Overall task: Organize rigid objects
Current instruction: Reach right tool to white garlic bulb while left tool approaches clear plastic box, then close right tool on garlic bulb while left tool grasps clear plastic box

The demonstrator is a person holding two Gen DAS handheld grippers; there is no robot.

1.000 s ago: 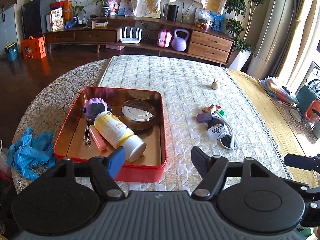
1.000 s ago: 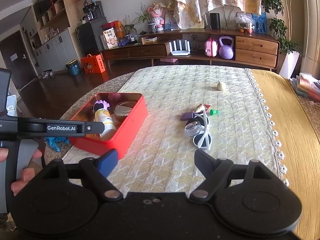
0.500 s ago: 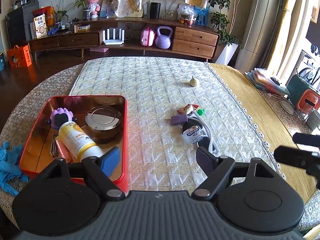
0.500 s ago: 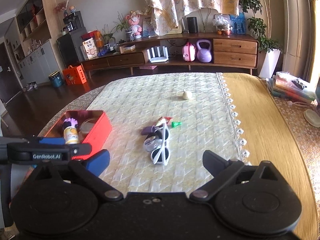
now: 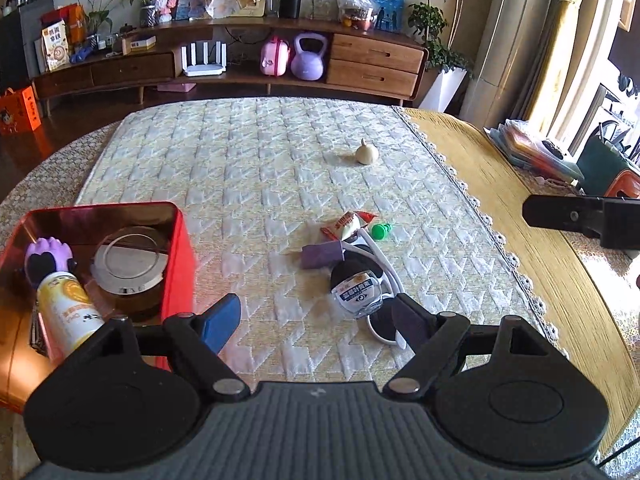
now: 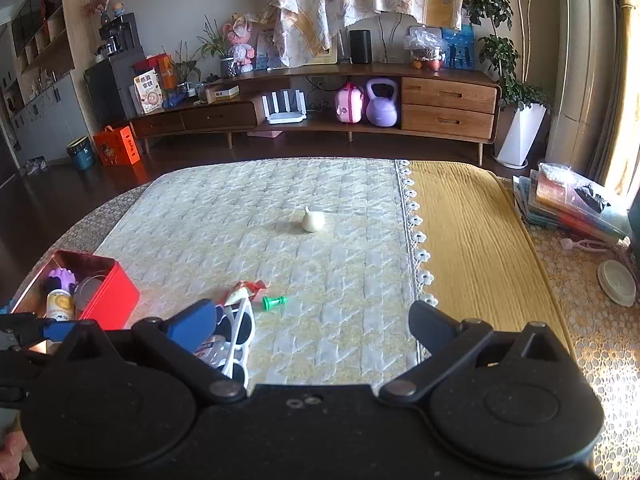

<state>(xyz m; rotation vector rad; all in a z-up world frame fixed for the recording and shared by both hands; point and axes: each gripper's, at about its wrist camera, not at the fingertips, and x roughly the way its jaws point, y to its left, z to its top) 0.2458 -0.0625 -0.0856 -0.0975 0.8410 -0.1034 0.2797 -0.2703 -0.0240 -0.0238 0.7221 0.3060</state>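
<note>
Red tin (image 5: 182, 240), purple block (image 5: 322, 254), green peg (image 5: 382, 231), white sunglasses (image 6: 240, 330), yellow cloth (image 6: 472, 248)

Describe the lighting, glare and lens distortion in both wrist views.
Left wrist view: sunlight glares off the red tin's inner wall, and the fisheye bows the sideboard. Right wrist view: the window side at the right edge is overexposed, the garlic bulb casts a soft shadow leftward, and straight edges curve.
</note>
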